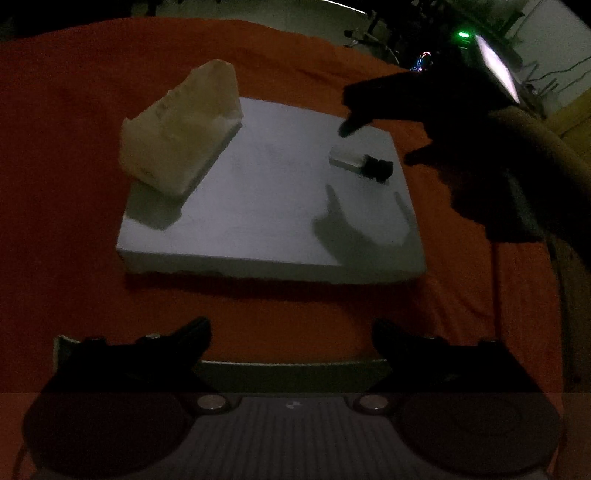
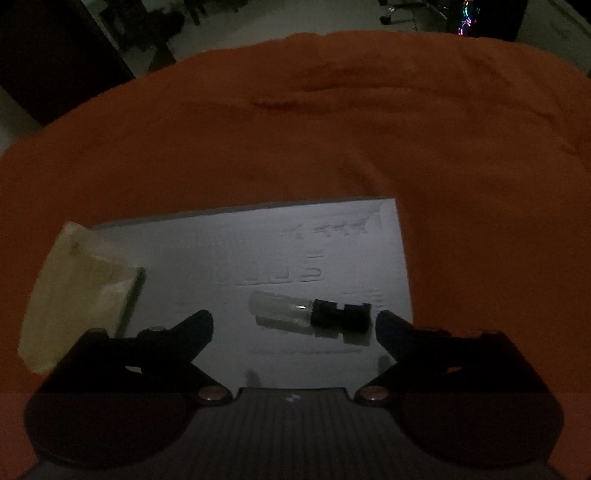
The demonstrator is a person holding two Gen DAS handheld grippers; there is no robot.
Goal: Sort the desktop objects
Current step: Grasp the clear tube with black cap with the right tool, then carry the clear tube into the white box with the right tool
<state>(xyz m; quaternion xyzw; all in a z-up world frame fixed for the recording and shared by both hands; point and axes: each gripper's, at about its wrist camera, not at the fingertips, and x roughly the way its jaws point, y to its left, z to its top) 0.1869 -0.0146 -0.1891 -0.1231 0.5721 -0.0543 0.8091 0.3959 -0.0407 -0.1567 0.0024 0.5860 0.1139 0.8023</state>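
A white flat board (image 1: 258, 206) lies on an orange cloth (image 1: 74, 110). On its right part lies a small clear vial with a black cap (image 1: 360, 166), on its side. A pale, crumpled packet (image 1: 181, 129) rests on the board's left end. My left gripper (image 1: 291, 328) is open and empty over the cloth, just short of the board's near edge. My right gripper (image 2: 295, 325) hovers open above the vial (image 2: 310, 317), which shows between its fingertips (image 2: 201, 325) untouched. In the left wrist view the right gripper (image 1: 376, 144) is a dark shape held by a hand.
The orange cloth (image 2: 332, 129) spreads wide beyond the board (image 2: 221, 258) and the packet (image 2: 74, 295). Past its far edge is a dim room floor with dark furniture (image 2: 55, 55). A bright screen (image 1: 496, 66) and a green light (image 1: 462, 35) glow at the back right.
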